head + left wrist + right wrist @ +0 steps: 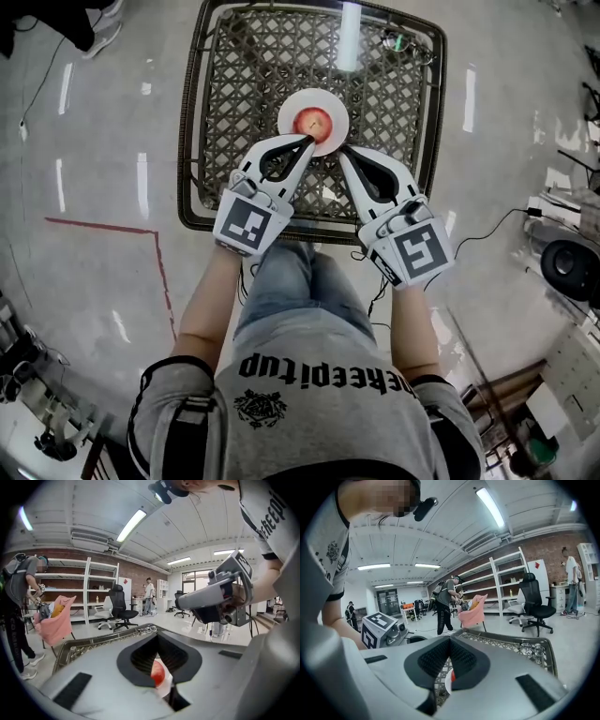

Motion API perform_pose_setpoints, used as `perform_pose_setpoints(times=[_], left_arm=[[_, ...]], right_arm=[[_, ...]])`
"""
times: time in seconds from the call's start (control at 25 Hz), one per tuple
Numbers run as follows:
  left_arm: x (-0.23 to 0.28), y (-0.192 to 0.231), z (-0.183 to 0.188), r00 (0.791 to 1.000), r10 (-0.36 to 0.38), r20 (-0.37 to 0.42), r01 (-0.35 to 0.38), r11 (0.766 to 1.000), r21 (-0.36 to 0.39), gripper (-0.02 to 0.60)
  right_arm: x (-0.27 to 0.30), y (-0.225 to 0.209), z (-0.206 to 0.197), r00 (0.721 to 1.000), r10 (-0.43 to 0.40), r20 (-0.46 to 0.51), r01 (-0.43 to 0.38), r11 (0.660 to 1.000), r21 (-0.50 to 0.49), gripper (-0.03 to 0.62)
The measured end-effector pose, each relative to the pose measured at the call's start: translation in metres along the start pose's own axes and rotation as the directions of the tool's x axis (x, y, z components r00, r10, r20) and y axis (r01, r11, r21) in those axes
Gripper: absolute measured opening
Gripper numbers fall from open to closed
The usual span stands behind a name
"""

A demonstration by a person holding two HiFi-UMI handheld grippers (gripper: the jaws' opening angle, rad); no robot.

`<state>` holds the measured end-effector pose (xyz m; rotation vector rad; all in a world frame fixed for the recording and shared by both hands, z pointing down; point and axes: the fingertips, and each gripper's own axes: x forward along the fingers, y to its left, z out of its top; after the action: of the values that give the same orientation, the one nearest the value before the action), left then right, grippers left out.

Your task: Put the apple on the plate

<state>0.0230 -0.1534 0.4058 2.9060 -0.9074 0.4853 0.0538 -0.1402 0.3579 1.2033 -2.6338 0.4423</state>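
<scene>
A red-yellow apple [312, 120] rests on a small white plate [292, 105] in the middle of a wicker table [202, 141]. My left gripper [307, 141] hovers just in front of the plate with its tips together and nothing between them. My right gripper [343, 151] hangs beside it at the plate's near right edge, also shut and empty. In the left gripper view, the apple [158, 673] and the plate [165, 688] show through the gap below the shut left gripper [158, 634]. A sliver of the apple [453, 676] shows under the right gripper [450, 639].
A pair of glasses [398, 42] lies at the table's far right corner. Red tape [103, 227] marks the floor at left; cables and gear [567, 262] lie at right. A black office chair [117, 606], shelves and people stand further off.
</scene>
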Motion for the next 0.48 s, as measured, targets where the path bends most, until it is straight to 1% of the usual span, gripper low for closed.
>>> perform_pose_setpoints(times=[0.08, 0.2, 0.24, 0.48], left_arm=[[-0.005, 0.0, 0.009, 1.0, 0.0, 0.015, 0.0, 1.0, -0.009, 0.02], [-0.017, -0.007, 0.02, 1.0, -0.001, 0.026, 0.003, 0.995, -0.102, 0.018], [-0.02, -0.008, 0.024, 1.0, 0.001, 0.03, 0.002, 0.994, -0.113, 0.018], [-0.039, -0.013, 0.055, 0.997, 0.008, 0.076, 0.0, 0.994, -0.112, 0.018]], right_arm=[[-0.001, 0.003, 0.005, 1.0, -0.004, 0.01, 0.004, 1.0, -0.006, -0.002], [-0.007, 0.012, 0.013, 1.0, -0.006, 0.024, 0.006, 1.0, -0.017, -0.002], [-0.009, 0.014, 0.015, 1.0, -0.006, 0.027, 0.007, 1.0, -0.02, -0.002], [-0.017, 0.027, 0.031, 0.998, -0.018, 0.058, 0.02, 0.999, -0.034, -0.002]])
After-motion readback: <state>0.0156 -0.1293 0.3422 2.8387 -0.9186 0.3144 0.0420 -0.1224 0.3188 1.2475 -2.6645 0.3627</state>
